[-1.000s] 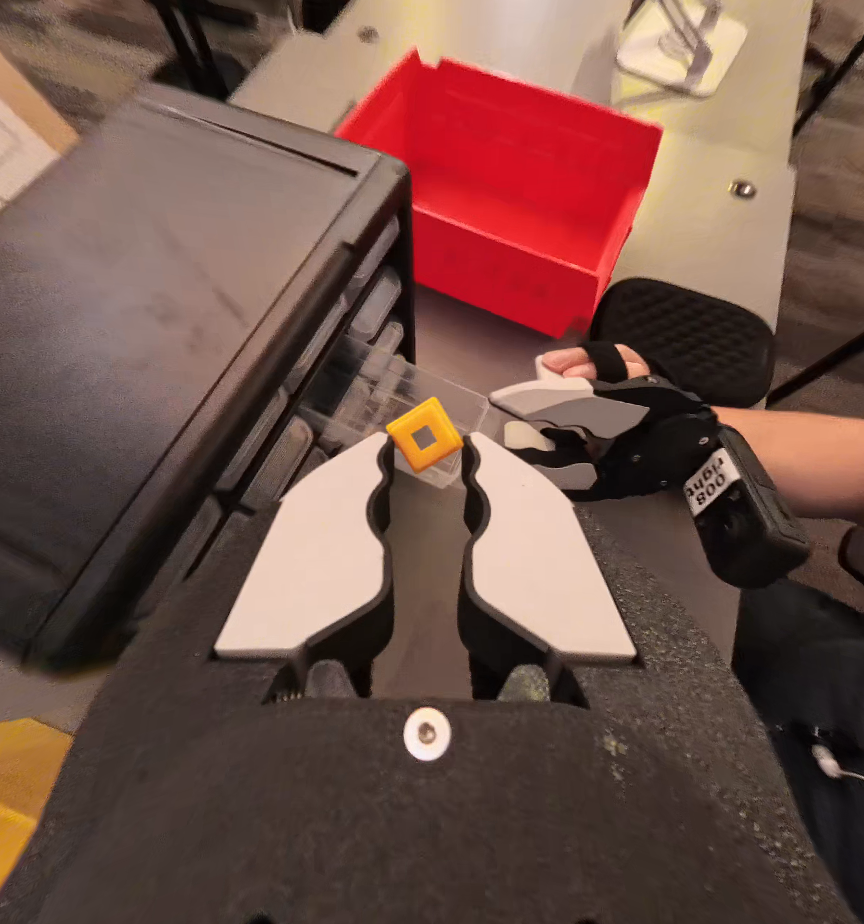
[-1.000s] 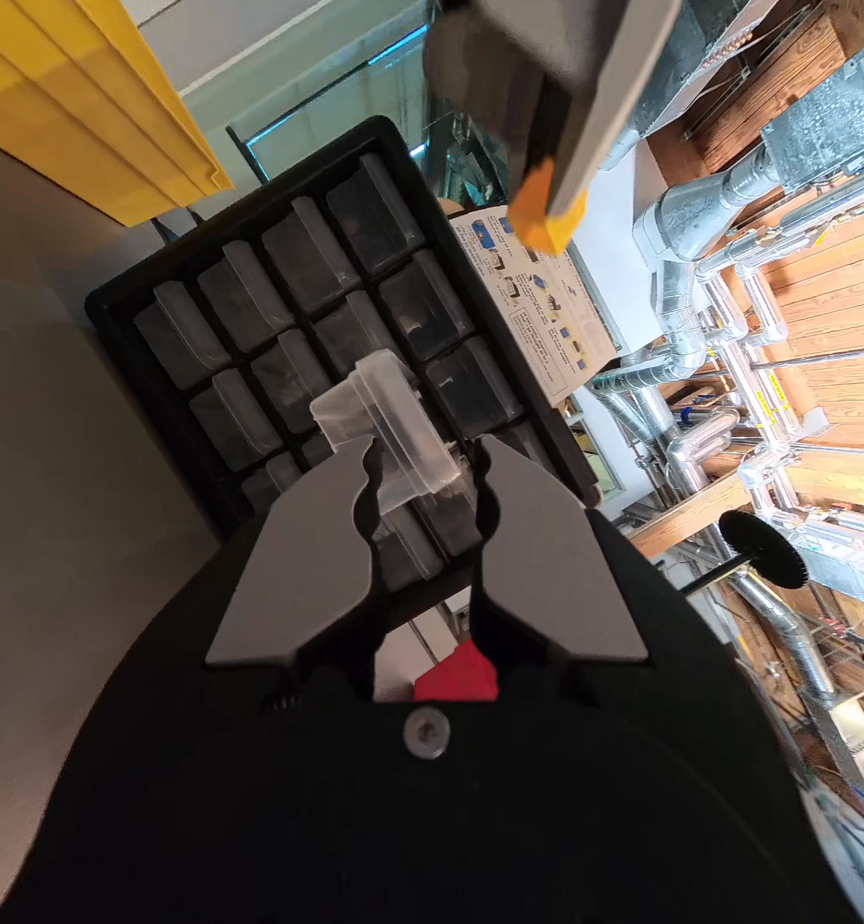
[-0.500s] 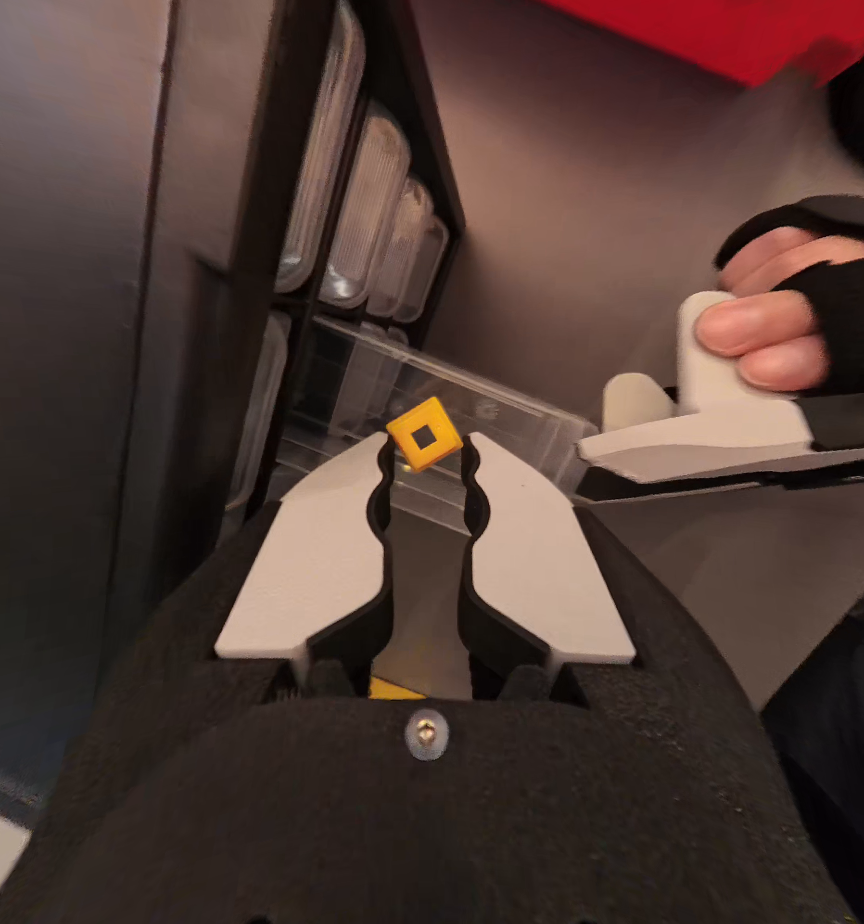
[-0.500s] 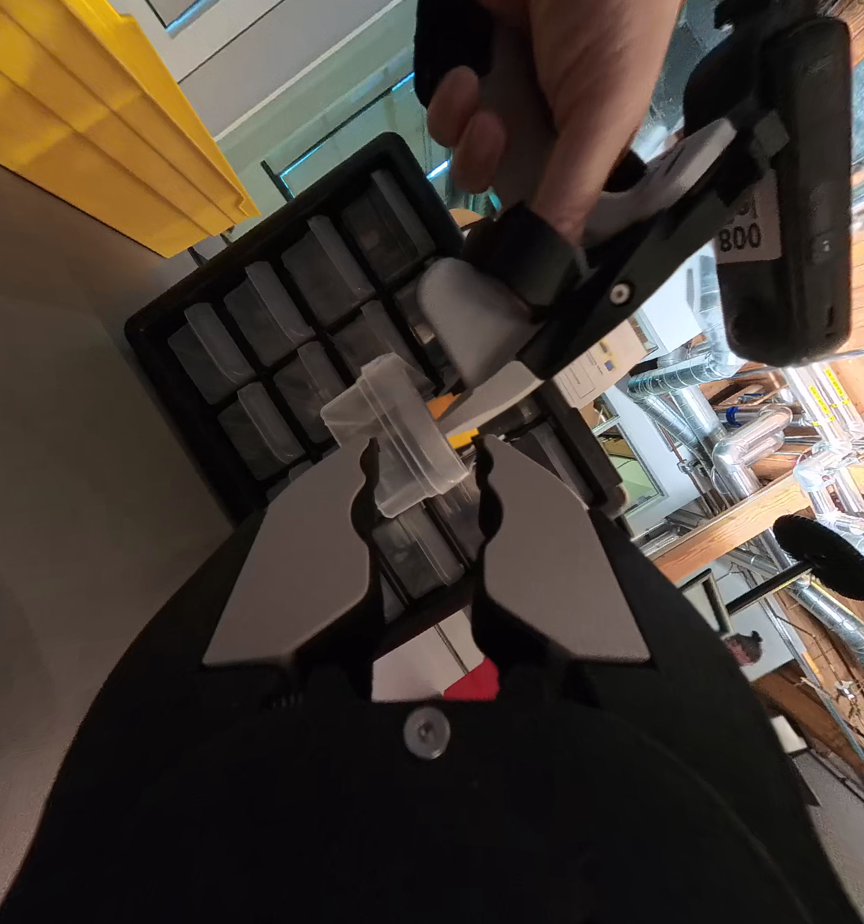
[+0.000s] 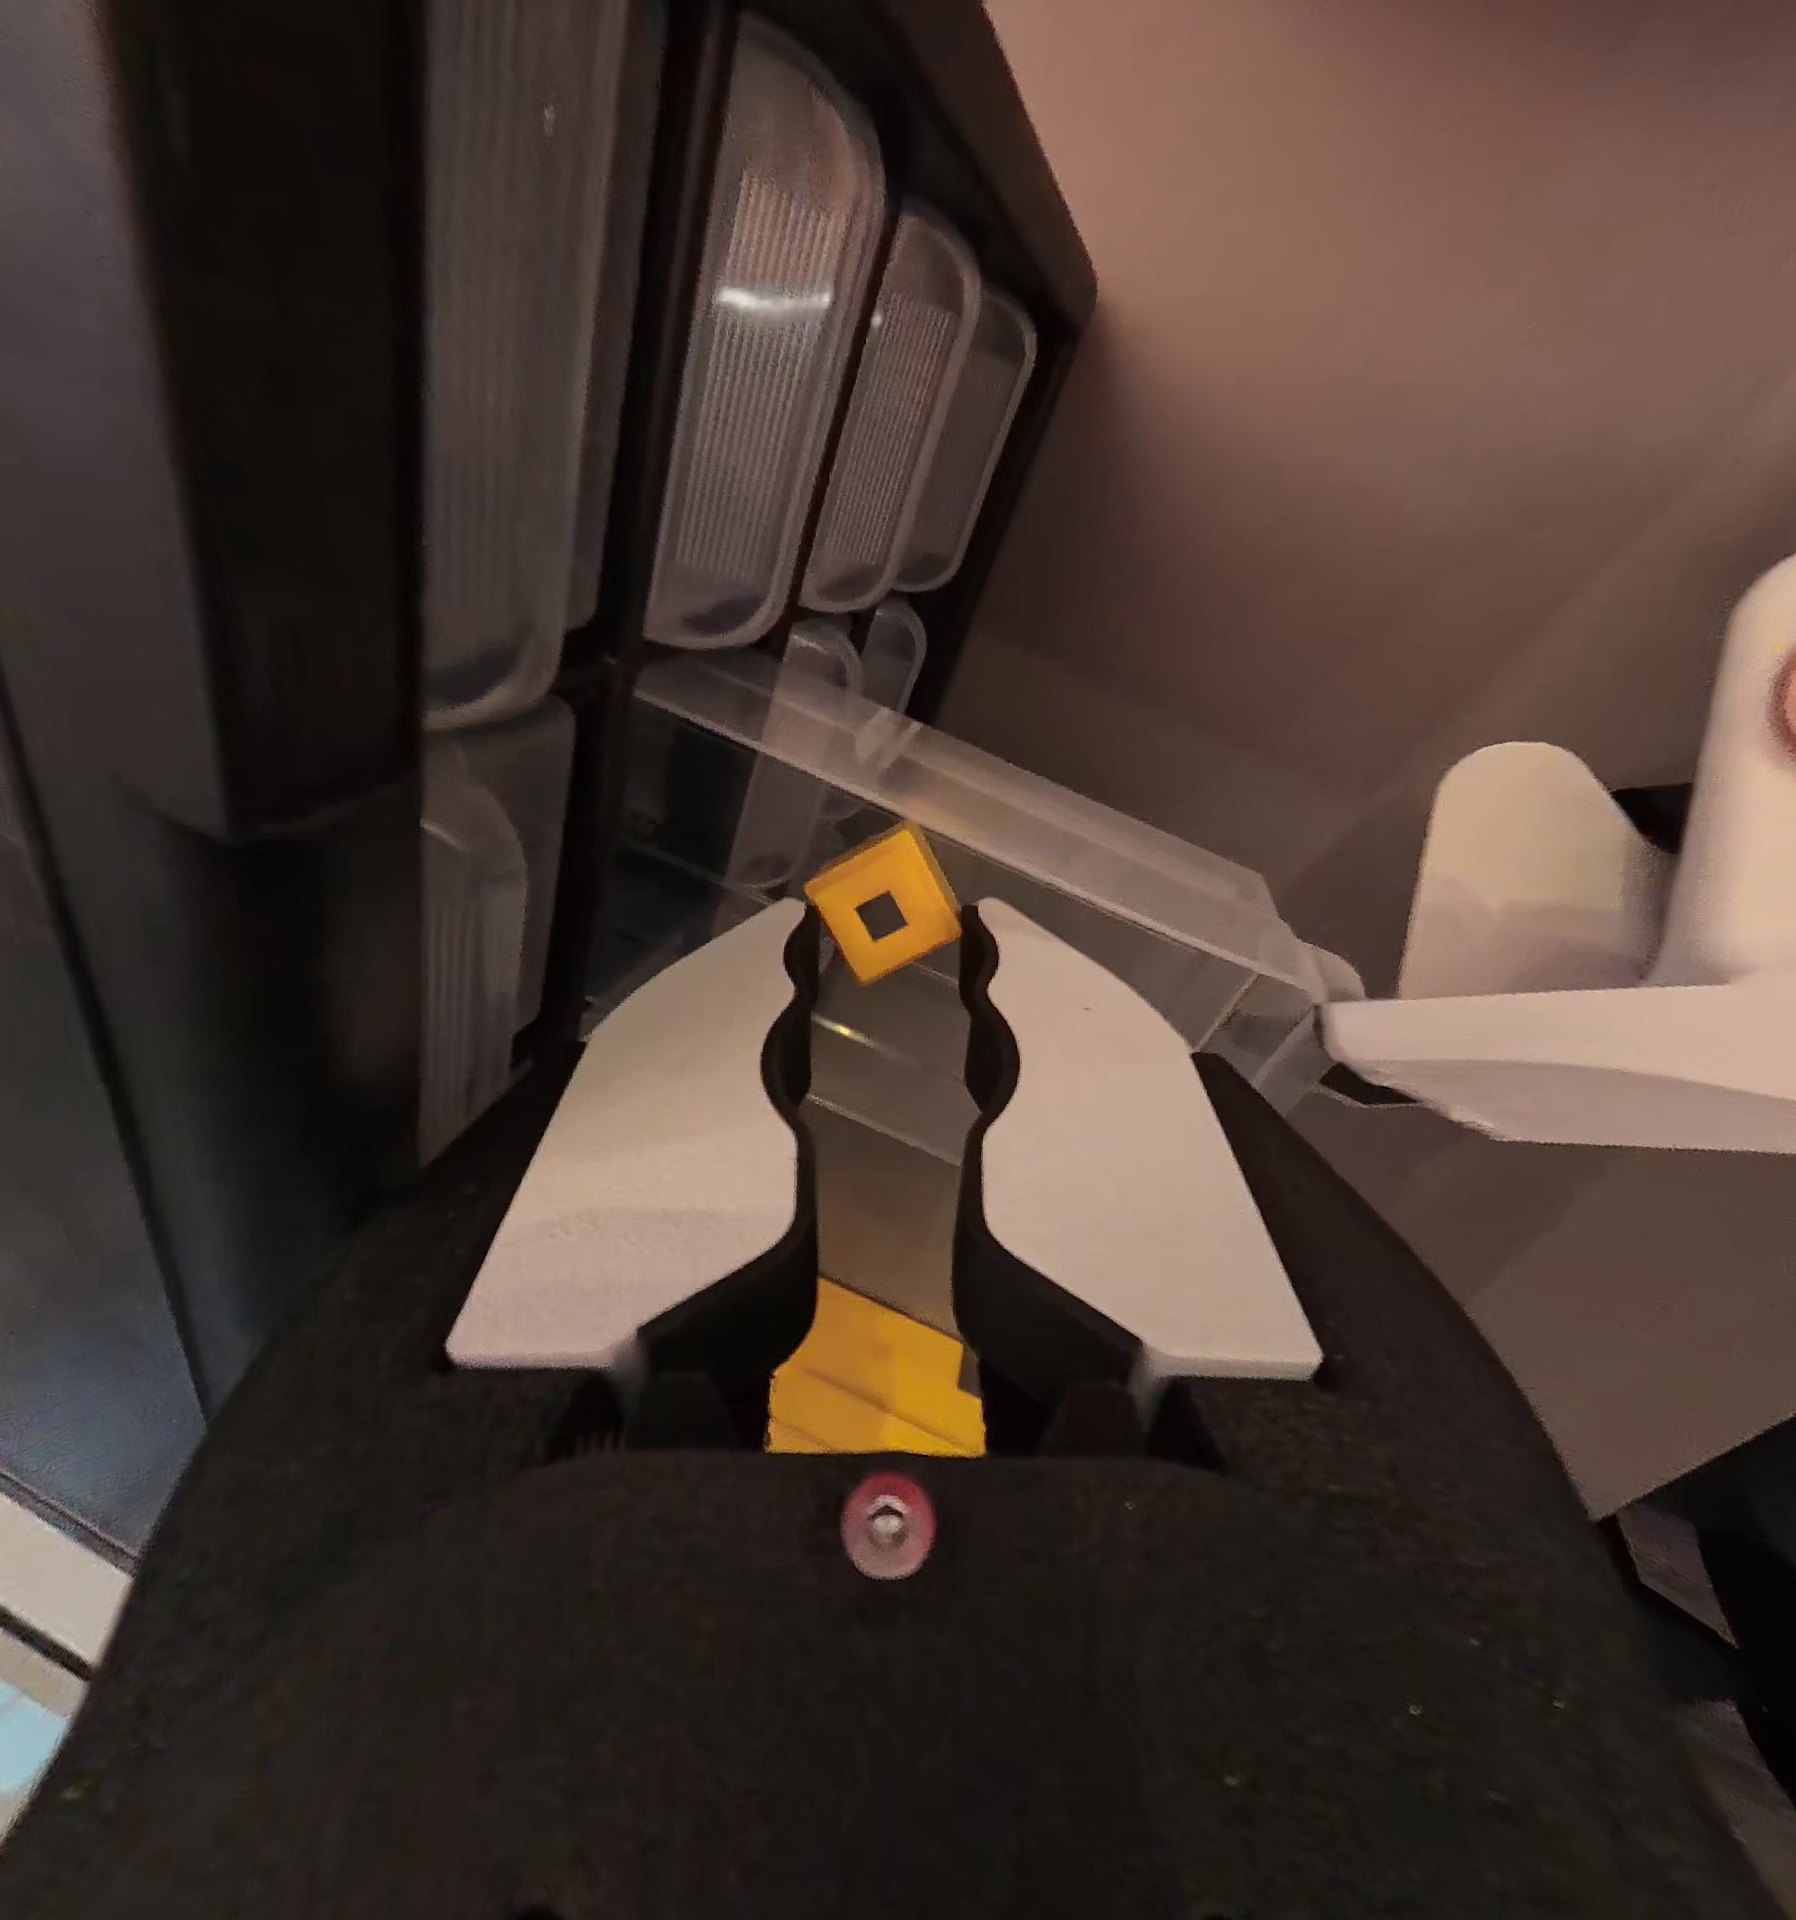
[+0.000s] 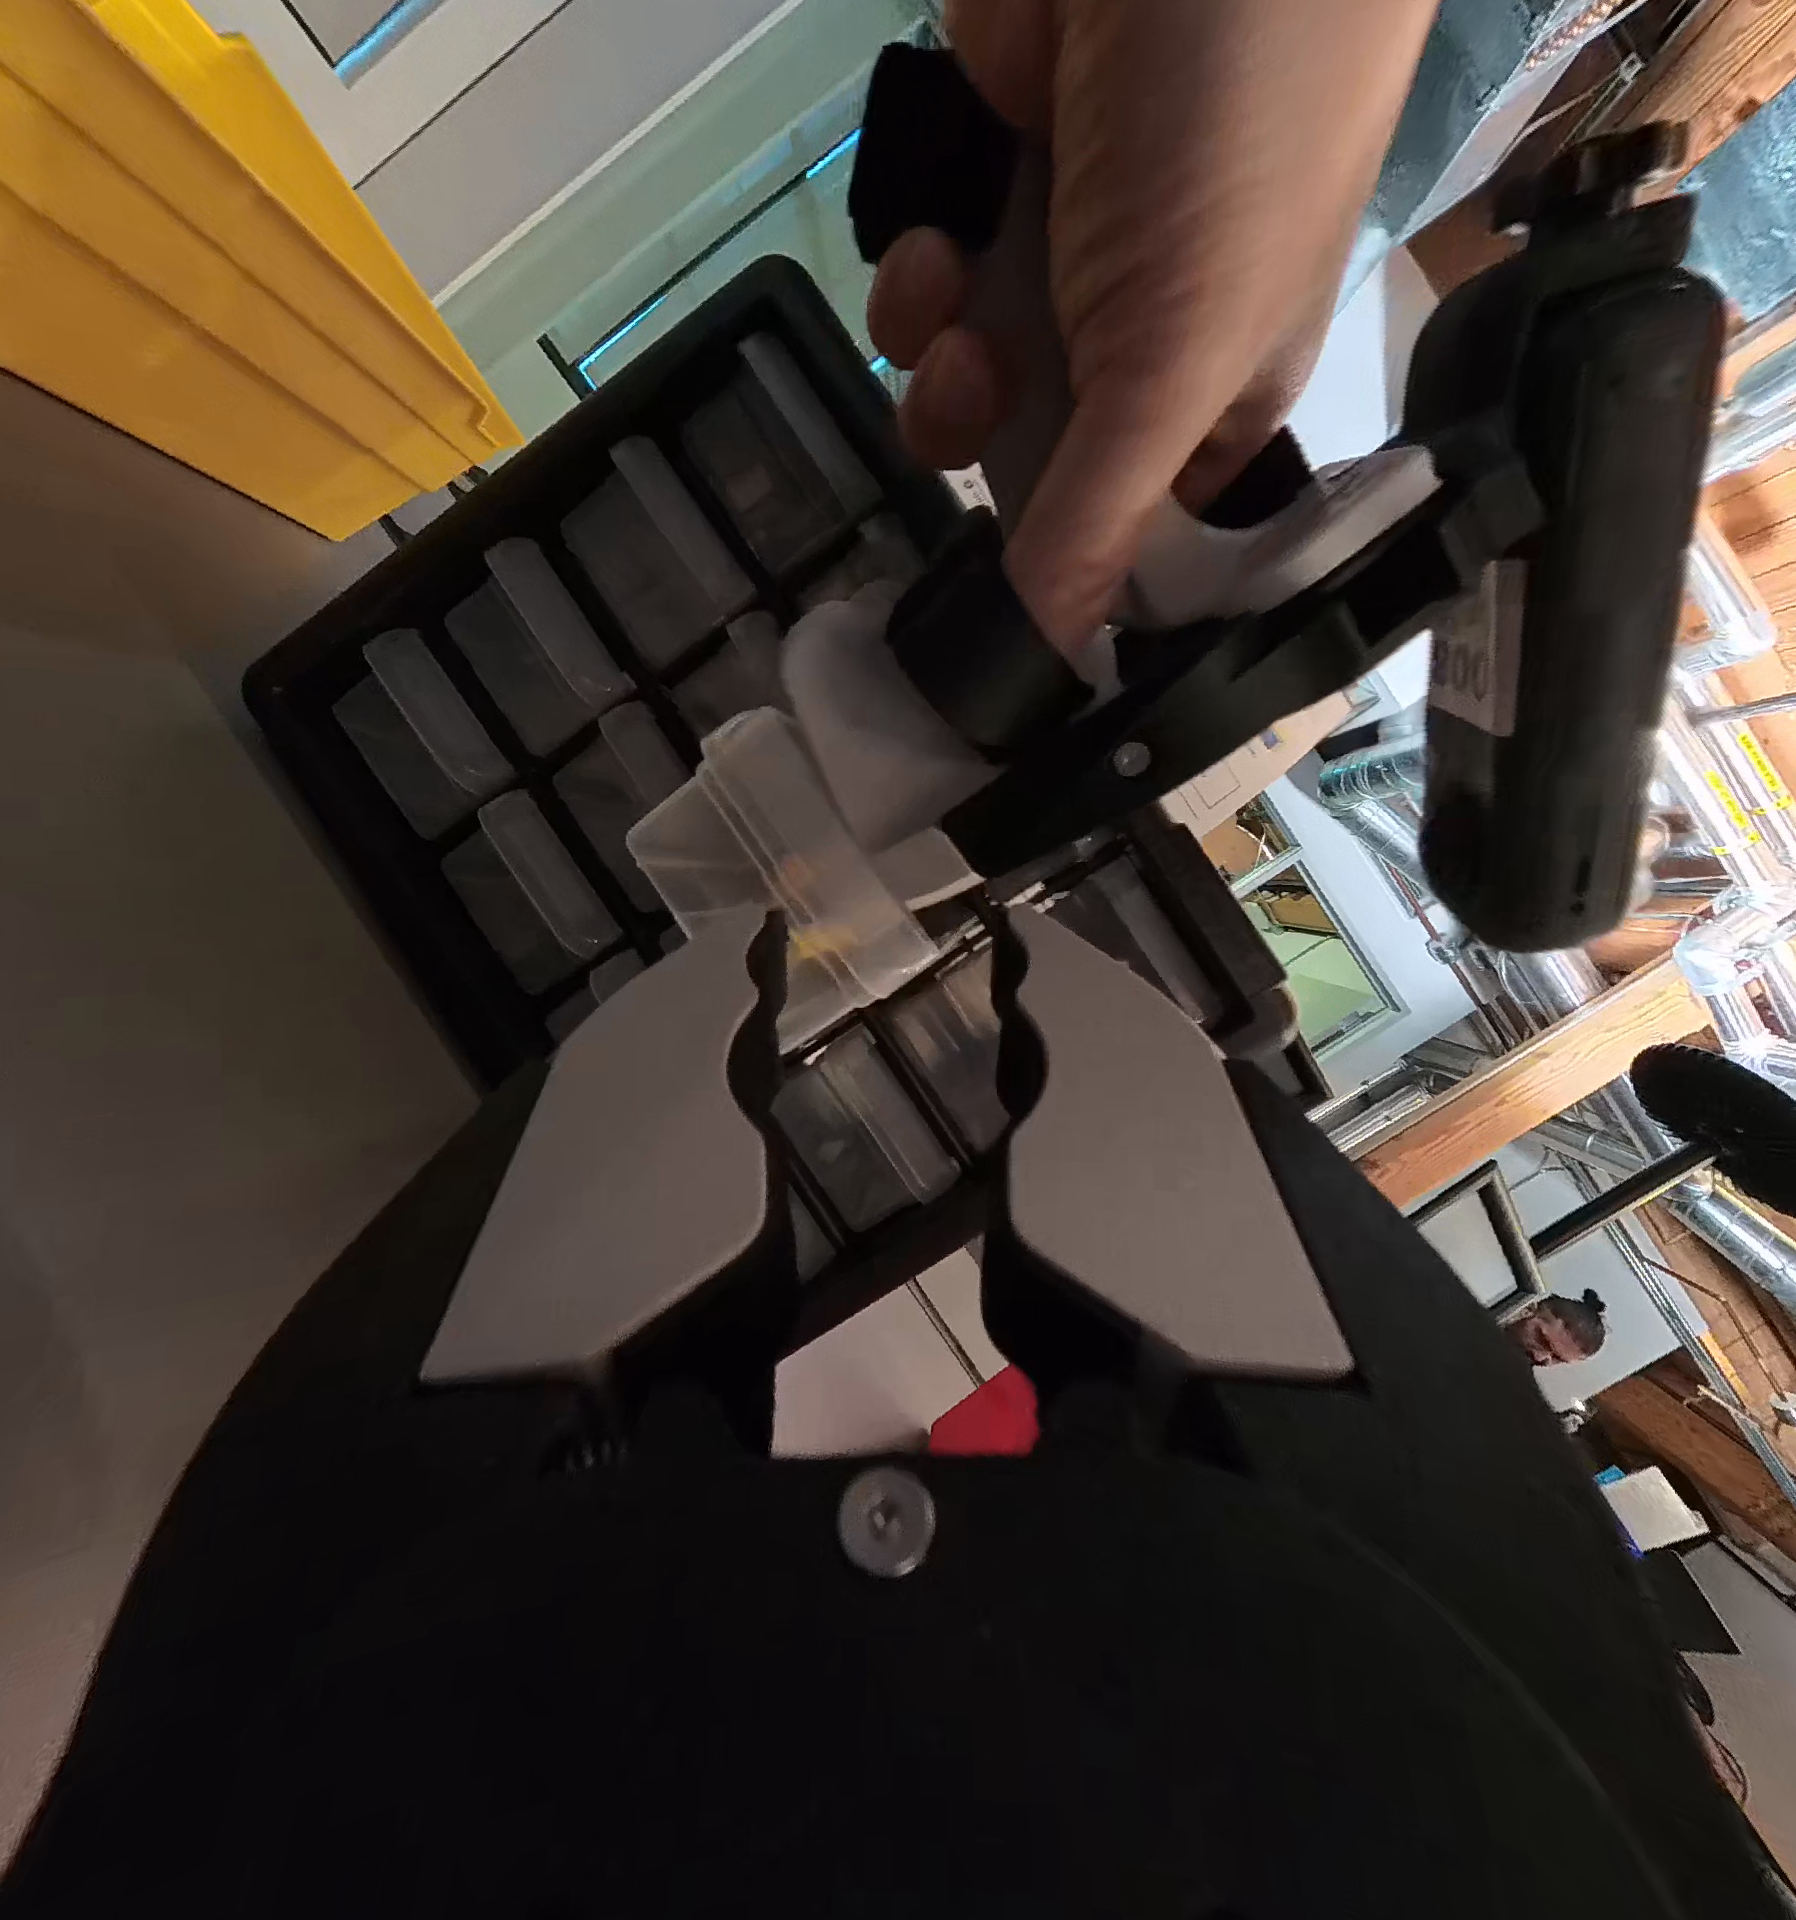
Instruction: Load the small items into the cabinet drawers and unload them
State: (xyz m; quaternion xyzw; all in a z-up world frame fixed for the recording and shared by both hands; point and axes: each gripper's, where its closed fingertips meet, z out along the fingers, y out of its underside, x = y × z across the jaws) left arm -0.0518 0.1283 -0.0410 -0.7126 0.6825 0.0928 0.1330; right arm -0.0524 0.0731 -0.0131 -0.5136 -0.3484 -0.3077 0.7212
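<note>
My left gripper [image 5: 881, 920] is shut on a small yellow square piece with a square hole [image 5: 881, 914] and holds it over the open top of a clear drawer [image 5: 1029, 831]. The drawer is pulled out of the black cabinet [image 5: 281, 520]. My right gripper [image 6: 886, 935] is shut on the front end of the clear drawer [image 6: 759, 821]. It also shows in the left wrist view [image 5: 1335, 1023] at the drawer's front. In the right wrist view the left gripper's fingers [image 6: 863, 769] reach down into the drawer. The yellow piece [image 6: 821, 935] shows dimly through the plastic.
The cabinet front [image 6: 520, 665] holds several closed clear drawers. A yellow bin [image 6: 146, 260] stands beside the cabinet. A red bin [image 6: 987, 1413] shows between my right fingers. A person's hand [image 6: 1133, 260] holds the left gripper. A grey tabletop [image 5: 1445, 416] lies below. My right fingertips sit around 6 centimetres from my left ones.
My left gripper has moved down and closer to the cabinet, bringing the yellow piece from above the drawer into its open top. My right gripper has kept its hold on the drawer.
</note>
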